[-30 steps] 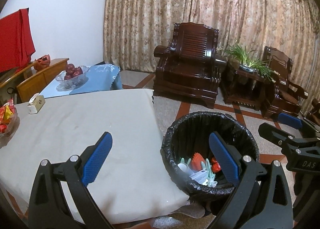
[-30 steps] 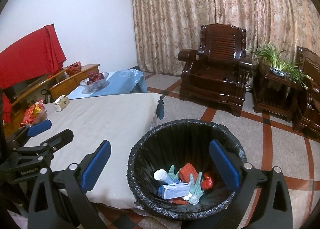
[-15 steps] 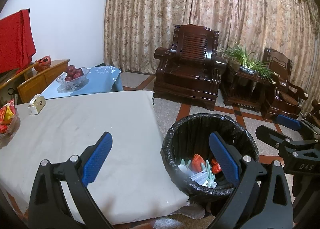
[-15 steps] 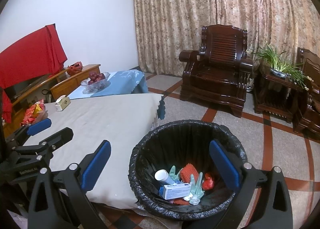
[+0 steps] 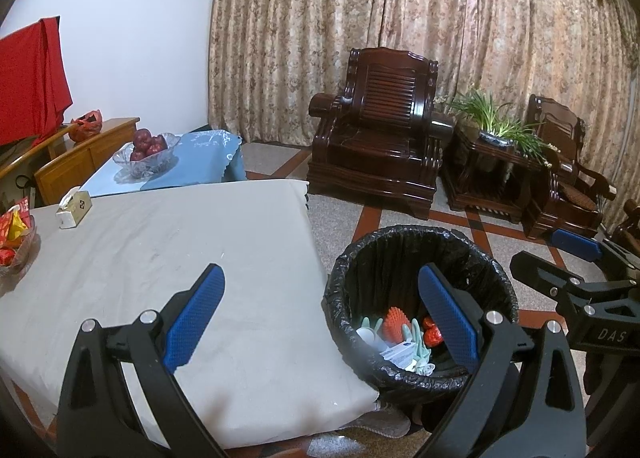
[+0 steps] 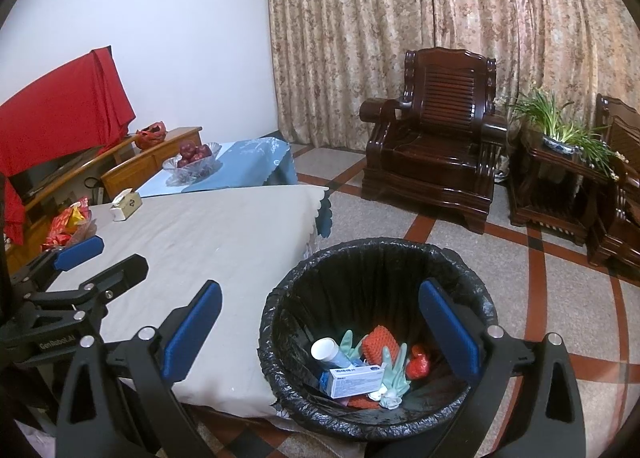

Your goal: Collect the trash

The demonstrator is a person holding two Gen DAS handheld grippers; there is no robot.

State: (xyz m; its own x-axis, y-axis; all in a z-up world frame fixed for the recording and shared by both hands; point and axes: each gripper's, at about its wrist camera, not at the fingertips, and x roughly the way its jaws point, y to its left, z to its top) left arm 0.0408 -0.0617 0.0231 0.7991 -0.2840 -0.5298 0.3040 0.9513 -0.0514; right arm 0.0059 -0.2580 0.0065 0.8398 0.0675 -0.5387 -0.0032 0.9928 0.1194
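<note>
A round bin with a black bag (image 6: pixel 376 258) sits low in the frame, holding a white box (image 6: pixel 354 380), green gloves (image 6: pixel 394 372) and red bits (image 6: pixel 418 366).

Black-lined bin (image 6: pixel 376 270) ahead of right tool (image 6: pixel 320 332): orange mesh (image 6: pixel 380 346), mint gloves (image 6: pixel 394 374), white-blue box (image 6: pixel 354 378). Left of it, beige table (image 6: pixel 224 234). Beyond: floral tan curtain (image 6: pixel 440 9), dark-brown armchair (image 6: pixel 436 153).

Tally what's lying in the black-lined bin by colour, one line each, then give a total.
In the bin, right wrist view:
Red/orange: 2, mesh sleeve and red wad
Green: 2 gloves
White/blue: 2, tube and box
Total: 6 visible
</note>
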